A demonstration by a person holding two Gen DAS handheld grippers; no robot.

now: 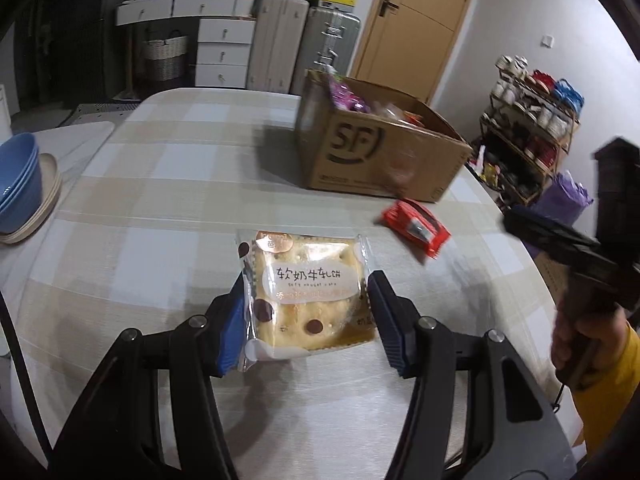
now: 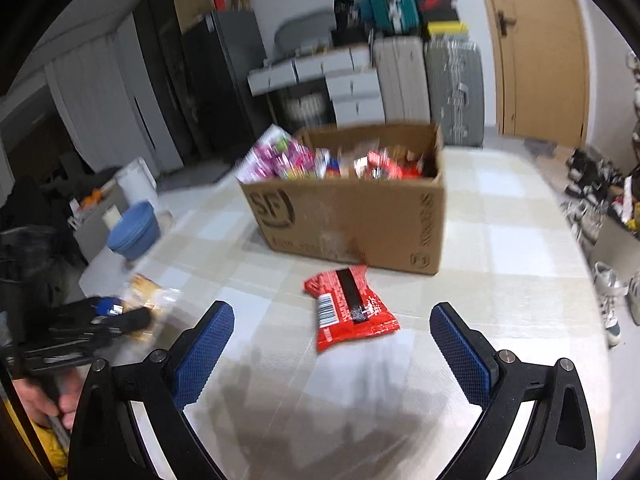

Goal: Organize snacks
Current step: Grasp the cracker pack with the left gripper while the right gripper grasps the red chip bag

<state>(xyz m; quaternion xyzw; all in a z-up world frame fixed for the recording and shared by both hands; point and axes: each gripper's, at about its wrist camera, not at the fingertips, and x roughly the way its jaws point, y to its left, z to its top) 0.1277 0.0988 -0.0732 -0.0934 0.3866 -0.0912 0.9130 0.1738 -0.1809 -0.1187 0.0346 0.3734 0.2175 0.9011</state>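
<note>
A clear packet with a round nougat cake (image 1: pixel 308 292) sits between the blue pads of my left gripper (image 1: pixel 308 280), which is shut on its side edges and holds it just over the checked tablecloth (image 1: pixel 160 208). In the right wrist view that packet (image 2: pixel 148 292) shows blurred at the far left. A red snack packet (image 2: pixel 348 308) lies flat on the cloth in front of the cardboard box (image 2: pixel 352 216), which is full of snacks. My right gripper (image 2: pixel 332 308) stands wide open just short of the red packet (image 1: pixel 416 228), with nothing between its fingers.
A stack of blue bowls (image 1: pixel 20 184) on beige plates stands at the table's left edge. The box (image 1: pixel 380 148) stands at the table's far right. Beyond the table are white drawers (image 1: pixel 224 48), suitcases (image 1: pixel 304 44) and a wooden door (image 1: pixel 416 24). Shoes (image 2: pixel 596 200) line the floor to the right.
</note>
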